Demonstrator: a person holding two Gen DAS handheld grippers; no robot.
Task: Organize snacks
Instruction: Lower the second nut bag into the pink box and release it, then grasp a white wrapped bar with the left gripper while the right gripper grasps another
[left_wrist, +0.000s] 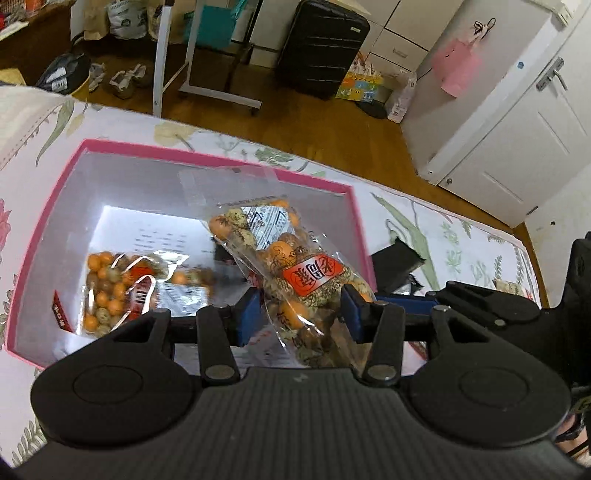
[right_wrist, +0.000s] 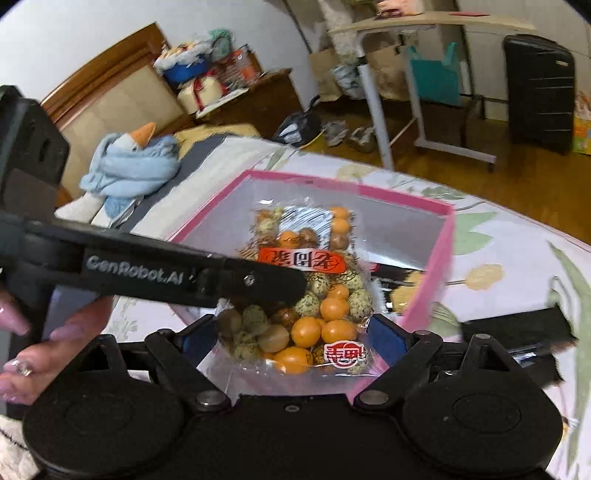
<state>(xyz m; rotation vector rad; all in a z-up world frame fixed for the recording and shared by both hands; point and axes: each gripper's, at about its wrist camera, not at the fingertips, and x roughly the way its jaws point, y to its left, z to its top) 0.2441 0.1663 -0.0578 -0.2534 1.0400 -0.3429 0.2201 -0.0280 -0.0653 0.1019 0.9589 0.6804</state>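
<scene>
A clear snack bag of orange and speckled balls with a red label (left_wrist: 306, 280) is held over a pink-rimmed box (left_wrist: 221, 162) on the floral bedspread. My left gripper (left_wrist: 300, 314) is shut on this bag's lower part. A second similar bag (left_wrist: 122, 291) lies on the box floor at the left. In the right wrist view my right gripper (right_wrist: 295, 338) is shut on a snack bag (right_wrist: 314, 295) at the near edge of the pink box (right_wrist: 432, 280). The left gripper's black body (right_wrist: 155, 269) crosses in front of it.
A black flat item (left_wrist: 397, 266) lies on the bed right of the box, also seen in the right wrist view (right_wrist: 517, 328). A blue plush goose (right_wrist: 129, 166) sits on the pillow. A black suitcase (left_wrist: 321, 48), white table legs (left_wrist: 162, 55) and shoes stand on the wooden floor.
</scene>
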